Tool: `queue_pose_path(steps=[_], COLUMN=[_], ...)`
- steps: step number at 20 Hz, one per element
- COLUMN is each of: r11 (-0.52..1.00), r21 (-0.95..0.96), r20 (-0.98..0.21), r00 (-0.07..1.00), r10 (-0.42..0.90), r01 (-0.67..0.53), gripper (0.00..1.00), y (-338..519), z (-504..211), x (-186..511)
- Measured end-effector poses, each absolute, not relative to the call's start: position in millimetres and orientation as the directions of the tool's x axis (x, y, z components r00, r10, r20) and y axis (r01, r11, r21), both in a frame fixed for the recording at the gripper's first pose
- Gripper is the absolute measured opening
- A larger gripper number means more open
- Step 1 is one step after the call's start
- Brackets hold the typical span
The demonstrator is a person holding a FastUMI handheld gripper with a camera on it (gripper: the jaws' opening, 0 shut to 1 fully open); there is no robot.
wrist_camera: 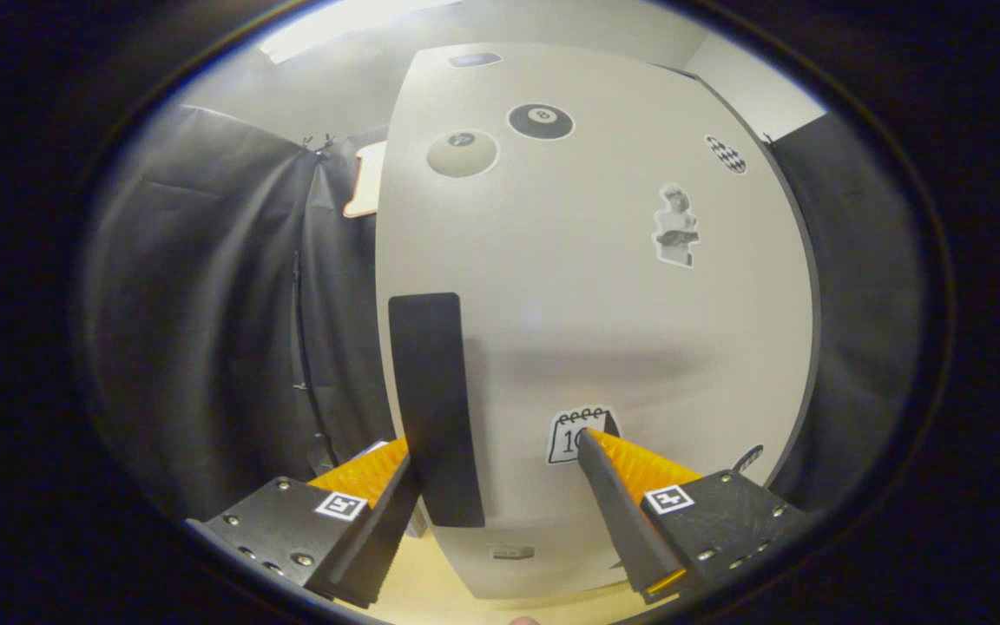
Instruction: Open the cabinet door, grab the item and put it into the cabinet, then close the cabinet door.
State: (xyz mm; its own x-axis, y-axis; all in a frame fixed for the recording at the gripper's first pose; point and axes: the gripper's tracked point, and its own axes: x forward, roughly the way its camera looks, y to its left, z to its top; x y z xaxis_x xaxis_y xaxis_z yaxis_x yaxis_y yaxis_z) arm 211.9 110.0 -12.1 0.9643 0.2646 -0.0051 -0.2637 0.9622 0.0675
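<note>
Closed cabinet door with stickers, dark handle between fingers of wide-open, empty claw, pale tabletop below

Single fisheye camera riding on the gripper, looking forward along its two fingers, which enter low in the view with the jaws spread apart. It faces head-on, slightly upward, at the pale grey flat cabinet door, very near, so the door bulges across most of the field. The tall black rectangular handle strip on the door's left part sits just ahead of the left finger; the calendar sticker lies at the tip of the right finger. Stickers higher up the door, including a black eight-ball sticker, read small. Black cloth wall flanks both sides; a yellowish surface shows below the door.
</note>
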Motion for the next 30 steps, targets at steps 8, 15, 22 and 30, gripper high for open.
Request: queue_pose_path(steps=[8, 15, 22, 30], r11=[0.985, 0.982, 0.985, 0.996], r21=[0.073, 0.094, 0.084, 0.039], r20=[0.035, 0.02, 0.016, -0.033], r00=[0.987, 0.986, 0.988, 0.996], r10=[0.154, 0.163, 0.152, 0.084], r01=[-0.156, -0.165, -0.153, -0.083], gripper=[1.0, 1.0, 1.0, 1.0], y=[116.8, 119.7, 98.0, 49.1], z=[-11.7, -14.3, -6.0, -6.3], x=[223.4, 220.0, 145.5, 28.1])
